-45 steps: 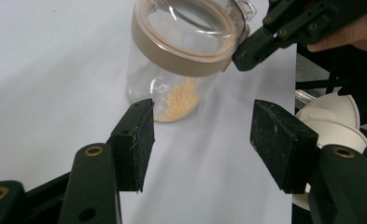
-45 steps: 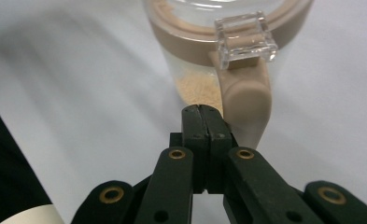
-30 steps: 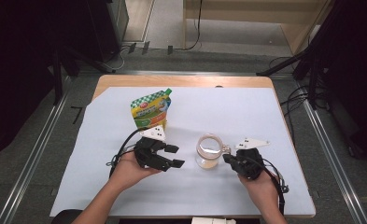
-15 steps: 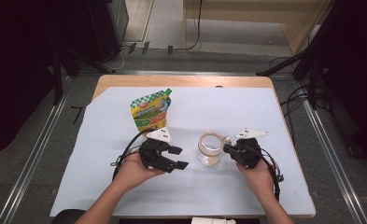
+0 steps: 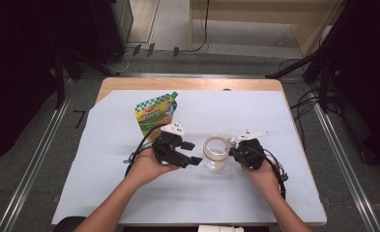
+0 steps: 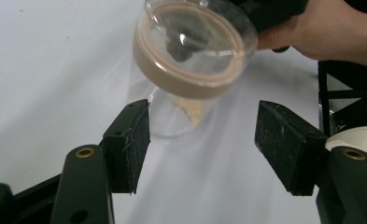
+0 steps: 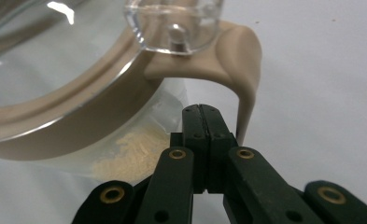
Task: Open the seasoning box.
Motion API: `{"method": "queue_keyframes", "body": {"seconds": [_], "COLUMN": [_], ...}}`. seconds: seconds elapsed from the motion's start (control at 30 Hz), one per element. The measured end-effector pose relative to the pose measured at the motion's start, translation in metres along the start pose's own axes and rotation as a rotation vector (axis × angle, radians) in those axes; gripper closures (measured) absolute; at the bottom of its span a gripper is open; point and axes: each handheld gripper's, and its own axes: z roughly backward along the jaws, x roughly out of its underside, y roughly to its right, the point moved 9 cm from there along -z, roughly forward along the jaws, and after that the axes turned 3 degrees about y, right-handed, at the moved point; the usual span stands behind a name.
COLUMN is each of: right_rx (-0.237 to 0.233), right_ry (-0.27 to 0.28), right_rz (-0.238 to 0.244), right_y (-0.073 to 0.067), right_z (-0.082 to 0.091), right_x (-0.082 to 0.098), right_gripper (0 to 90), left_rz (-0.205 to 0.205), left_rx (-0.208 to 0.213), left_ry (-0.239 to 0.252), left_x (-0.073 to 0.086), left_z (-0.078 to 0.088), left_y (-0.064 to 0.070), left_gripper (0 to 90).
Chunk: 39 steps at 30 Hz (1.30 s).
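A clear jar (image 5: 215,152) with a tan lid ring stands mid-table, a little pale powder in its bottom (image 7: 134,156). My left gripper (image 5: 191,152) sits just left of it. Its jaws have just been opening and stand open, and the jar (image 6: 190,51) is ahead of them with nothing between the pads (image 6: 130,140). My right gripper (image 5: 233,153) is at the jar's right side, jaws shut. In the right gripper view its tips (image 7: 202,112) lie against the jar wall under the tan lid tab (image 7: 239,60). The jar looks tilted in the left gripper view.
A green and yellow spouted pouch (image 5: 154,112) lies behind the left hand. A pale sheet (image 5: 105,193) covers the wooden table (image 5: 187,83). The right hand (image 6: 330,28) shows beyond the jar in the left gripper view.
The left gripper has shifted right, closer to the jar, with its jaws a little wider. The right gripper has moved up and left against the jar's side.
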Motion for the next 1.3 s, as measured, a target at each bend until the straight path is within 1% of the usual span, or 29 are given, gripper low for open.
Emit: {"method": "queue_keyframes", "body": {"seconds": [0.1, 0.17, 0.23, 0.27, 0.3, 0.33, 0.4, 0.43, 0.5, 0.57, 0.6, 0.67, 0.7, 0.77, 0.8, 0.83, 0.87, 0.93, 0.97, 1.0, 1.07, 1.13, 1.23, 1.27, 1.3], "right_rx": [-0.003, -0.015, -0.019, -0.025, -0.04, -0.04, -0.058, -0.061, -0.05, -0.065, -0.082, -0.081, -0.081, -0.078, -0.086, -0.09, -0.084, -0.065, -0.065, -0.064, -0.055, -0.046, -0.039, -0.033, -0.033], "right_ry": [-0.008, -0.016, -0.018, -0.019, -0.025, -0.025, -0.027, -0.026, -0.026, -0.028, -0.027, -0.029, -0.031, -0.029, -0.026, -0.018, -0.015, -0.009, -0.009, -0.01, -0.014, -0.019, 0.002, 0.015, 0.015], "right_rz": [-0.004, -0.005, -0.002, -0.003, -0.011, -0.011, -0.005, 0.007, 0.008, -0.004, -0.011, -0.012, 0.001, 0.002, -0.006, 0.002, 0.004, 0.023, 0.023, 0.011, 0.017, 0.008, -0.008, -0.023, -0.023], "right_y": [-0.005, -0.01, -0.012, -0.015, -0.021, -0.021, -0.03, -0.034, -0.038, -0.037, -0.036, -0.037, -0.036, -0.035, -0.035, -0.034, -0.034, -0.032, -0.032, -0.031, -0.027, -0.025, -0.019, -0.014, -0.014], "right_z": [0.0, -0.001, -0.001, -0.002, -0.002, -0.002, -0.003, -0.003, -0.003, -0.002, 0.0, 0.002, 0.004, 0.011, 0.015, 0.019, 0.023, 0.031, 0.031, 0.033, 0.033, 0.033, 0.039, 0.043, 0.043], "right_x": [0.002, 0.003, 0.003, 0.004, 0.006, 0.006, 0.007, 0.008, 0.009, 0.009, 0.009, 0.008, 0.007, 0.004, 0.003, 0.001, 0.0, -0.002, -0.002, -0.002, -0.002, -0.001, -0.004, -0.006, -0.006], "right_gripper": [90.0, 90.0, 90.0, 90.0, 90.0, 90.0, 90.0, 90.0, 90.0, 90.0, 90.0, 90.0, 90.0, 90.0, 90.0, 90.0, 90.0, 90.0, 90.0, 90.0, 90.0, 90.0, 90.0, 90.0, 90.0], "left_rz": [-0.019, -0.036, -0.038, -0.041, -0.046, -0.052, -0.059, -0.067, -0.076, -0.074, -0.069, -0.074, -0.077, -0.075, -0.075, -0.078, -0.086, -0.101, -0.108, -0.113, -0.118, -0.117, -0.124, -0.125, -0.125], "left_rx": [-0.004, 0.007, 0.009, 0.009, 0.01, 0.013, 0.029, 0.025, 0.019, 0.022, 0.027, 0.022, 0.021, 0.017, 0.017, 0.016, 0.015, 0.007, -0.002, -0.012, -0.025, -0.03, -0.045, -0.047, -0.047], "left_ry": [0.009, 0.021, 0.021, 0.022, 0.024, 0.019, 0.012, 0.008, 0.002, 0.002, 0.007, 0.006, 0.013, 0.018, 0.018, 0.015, 0.013, 0.011, 0.004, 0.004, 0.011, 0.013, 0.023, 0.028, 0.034], "left_x": [-0.003, -0.003, -0.003, -0.003, -0.002, -0.002, -0.001, 0.0, 0.001, 0.002, 0.002, 0.002, 0.001, 0.001, 0.002, 0.002, 0.003, 0.004, 0.005, 0.005, 0.007, 0.007, 0.008, 0.008, 0.008], "left_z": [-0.001, -0.001, -0.002, -0.002, -0.002, -0.003, -0.004, -0.005, -0.007, -0.01, -0.012, -0.012, -0.013, -0.013, -0.014, -0.014, -0.015, -0.017, -0.019, -0.02, -0.023, -0.026, -0.029, -0.03, -0.03], "left_y": [-0.001, -0.001, -0.002, -0.002, -0.002, -0.001, 0.001, 0.002, 0.002, 0.002, 0.002, 0.002, 0.002, 0.002, 0.002, 0.002, 0.002, 0.002, 0.002, 0.002, 0.002, 0.002, 0.002, 0.002, 0.002], "left_gripper": [35.0, 33.6, 32.2, 31.6, 29.5, 29.5, 26.8, 24.0, 21.0, 19.2, 17.5, 17.1, 16.8, 16.7, 16.5, 16.2, 15.7, 14.3, 14.3, 14.0, 13.1, 12.1, 11.3, 10.9, 10.9]}}
